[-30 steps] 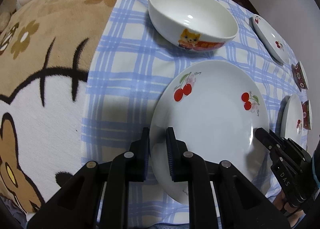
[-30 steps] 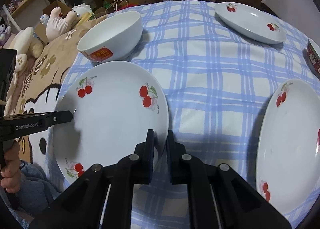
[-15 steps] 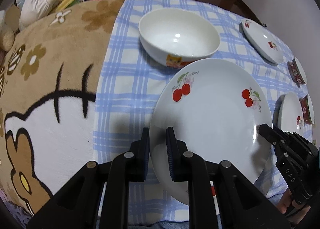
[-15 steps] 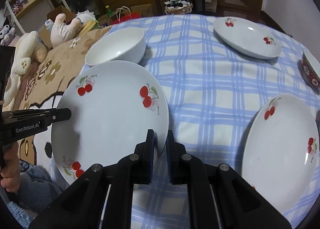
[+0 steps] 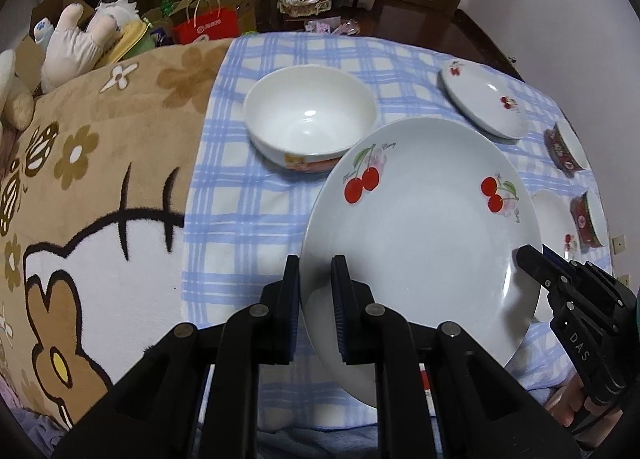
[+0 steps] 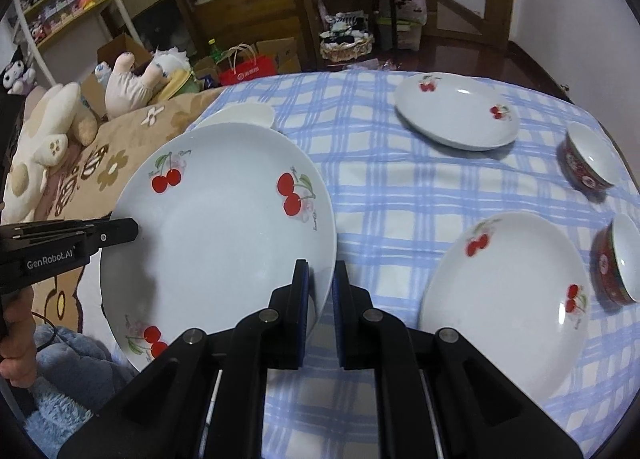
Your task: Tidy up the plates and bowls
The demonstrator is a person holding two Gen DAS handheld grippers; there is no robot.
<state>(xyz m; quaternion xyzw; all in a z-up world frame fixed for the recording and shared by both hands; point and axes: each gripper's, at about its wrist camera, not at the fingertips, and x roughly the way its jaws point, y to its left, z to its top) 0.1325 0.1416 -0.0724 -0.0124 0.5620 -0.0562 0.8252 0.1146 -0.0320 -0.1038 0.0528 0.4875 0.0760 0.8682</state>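
The big plate (image 5: 420, 227) was up in the air, above the near edge of the desk (image 6: 380, 187). Two claws held it. The left claw (image 5: 316, 291) pinched the rim at about 8 o'clock on the plate in its own view. The right claw (image 6: 320, 291) pinched the rim at about 4 o'clock in its own view. Both claws were squeezed narrow, with only the thin rim between the pads.

The plate looked hard, smooth and shiny, so it could slip. It would not bend at all, and it would likely break if it fell. It seemed a bit heavy for one claw, so a hold on two far-apart sides of the rim made sense. The rim was the only thin part a claw could bite. Both hands would need to move together and keep the plate flat.

A white bowl (image 5: 310, 127) sat on the desk at 11 o'clock from the plate. Another cherry plate (image 6: 504, 299) lay at 3 o'clock, near the right claw. A third one (image 6: 456, 119) lay far back at 1 o'clock. Two small red bowls (image 6: 588, 159) stood at the right edge. The held plate probably belonged on top of a cherry plate.
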